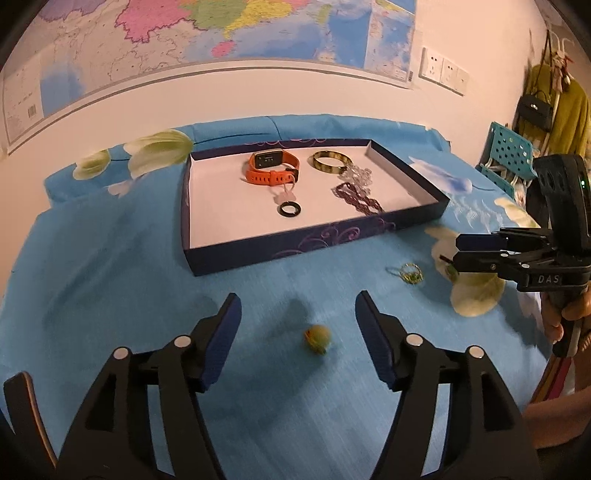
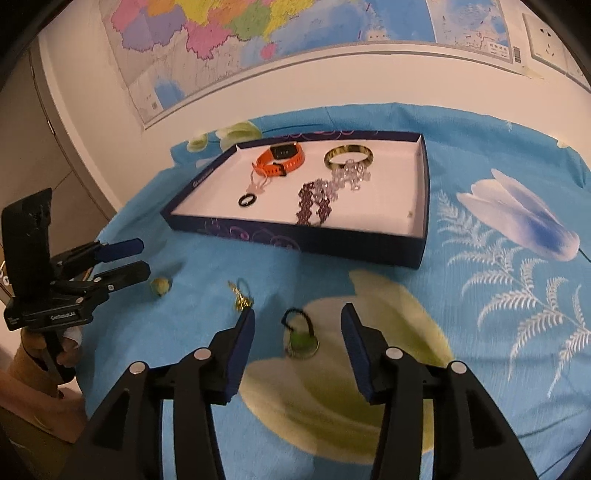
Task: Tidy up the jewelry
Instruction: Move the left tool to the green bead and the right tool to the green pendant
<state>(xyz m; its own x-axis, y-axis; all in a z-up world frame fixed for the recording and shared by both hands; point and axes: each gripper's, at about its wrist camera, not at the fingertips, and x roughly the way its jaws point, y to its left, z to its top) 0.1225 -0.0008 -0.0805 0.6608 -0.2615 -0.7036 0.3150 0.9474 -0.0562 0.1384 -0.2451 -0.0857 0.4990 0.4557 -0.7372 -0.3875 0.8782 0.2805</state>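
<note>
A dark blue tray [image 1: 295, 245] [image 2: 295, 242] with a white floor holds an orange watch [image 1: 273, 168] [image 2: 280, 158], a gold bangle [image 1: 330, 161] [image 2: 349, 155], a clear bead bracelet [image 2: 351, 175], a purple bead bracelet [image 1: 356, 197] [image 2: 314, 203] and a black ring [image 1: 290, 209] [image 2: 246, 200]. My left gripper [image 1: 297, 317] [image 2: 142, 258] is open above a small yellow-green bead [image 1: 317, 338] [image 2: 160, 285] on the cloth. My right gripper [image 2: 297, 328] [image 1: 458, 251] is open around a green pendant on a black cord [image 2: 301, 338]. A gold chain piece [image 1: 408, 273] [image 2: 240, 295] lies between them.
The table carries a blue cloth with flower prints [image 2: 517, 221]. A map [image 1: 221, 33] hangs on the wall behind. A turquoise basket [image 1: 509, 155] and hanging bags [image 1: 554, 107] stand at the right.
</note>
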